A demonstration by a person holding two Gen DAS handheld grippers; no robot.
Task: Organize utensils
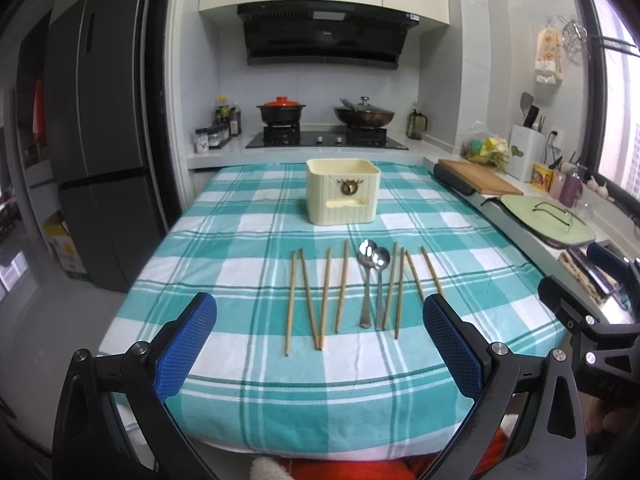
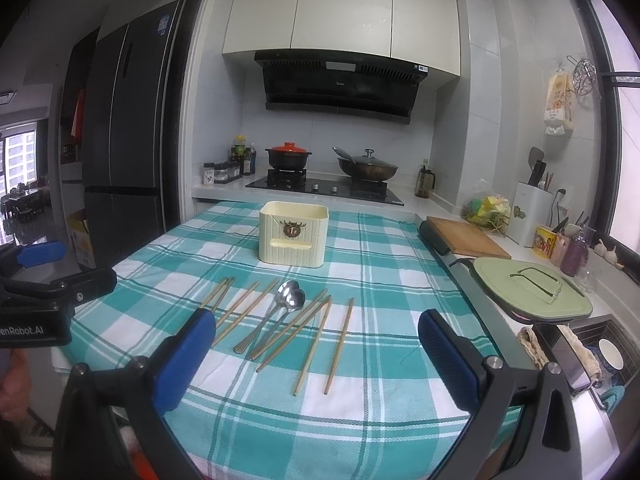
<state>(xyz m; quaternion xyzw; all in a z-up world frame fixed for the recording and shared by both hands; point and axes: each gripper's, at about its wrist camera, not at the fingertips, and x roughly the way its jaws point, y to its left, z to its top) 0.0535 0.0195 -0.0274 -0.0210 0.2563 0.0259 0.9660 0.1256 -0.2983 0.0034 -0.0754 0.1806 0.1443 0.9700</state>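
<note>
Checked tablecloth [image 1: 240, 240] is spread under chopsticks [image 1: 344, 286] and spoons [image 1: 370, 280]; holder [image 1: 342, 192] at twelve o'clock. Left gripper [image 1: 320, 344] and right gripper [image 2: 316, 354] are held wide open, empty. Thin, close-lying sticks could be pinched together or rolled aside.

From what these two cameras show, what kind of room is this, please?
Most likely a home kitchen. A gas stove with a red-lidded pot stands under a range hood, a tall fridge is at the left, and chopsticks and spoons lie on a checked tablecloth.
</note>
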